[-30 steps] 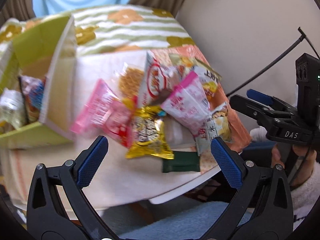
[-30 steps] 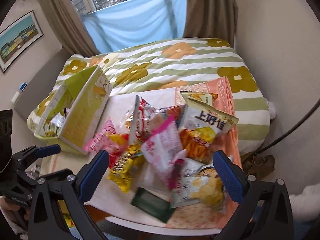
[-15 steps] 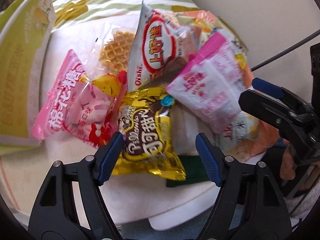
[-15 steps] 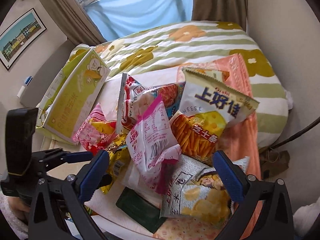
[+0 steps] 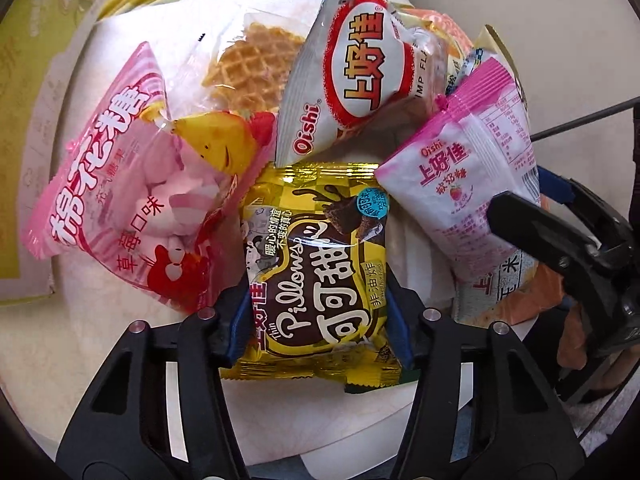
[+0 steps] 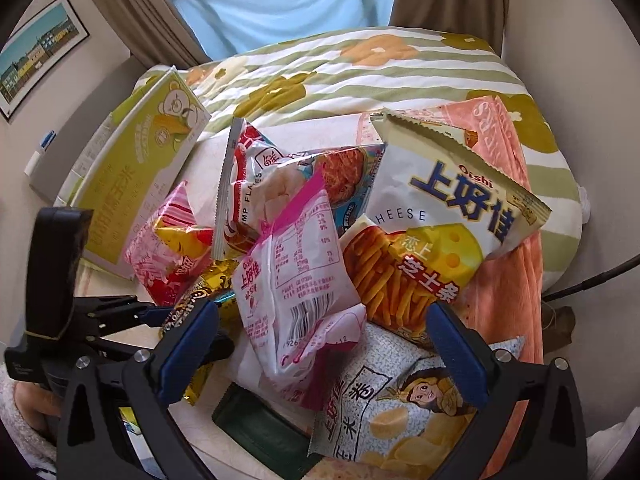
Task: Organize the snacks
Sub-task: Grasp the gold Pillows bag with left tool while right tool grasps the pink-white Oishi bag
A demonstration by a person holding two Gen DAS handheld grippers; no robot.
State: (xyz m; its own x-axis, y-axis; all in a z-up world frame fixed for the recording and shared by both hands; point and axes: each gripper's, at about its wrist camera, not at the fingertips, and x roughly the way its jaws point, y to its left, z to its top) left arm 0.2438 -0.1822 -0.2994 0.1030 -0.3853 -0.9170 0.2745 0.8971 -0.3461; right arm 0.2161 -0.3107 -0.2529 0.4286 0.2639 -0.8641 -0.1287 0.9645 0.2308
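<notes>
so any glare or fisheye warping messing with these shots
Left wrist view: glare streaks the gold Pillows packet, though its print reads fine; dark vignette fills the corners. Right wrist view: bright blue curtain backlights the scene, the bedspread stripes bow from barrel distortion, and the cheese sticks bag stays sharp.

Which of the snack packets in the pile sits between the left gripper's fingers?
The gold and brown Pillows packet. The left gripper has its blue pads against both sides of it; the pink marshmallow bag and other packets lie outside the fingers.
</notes>
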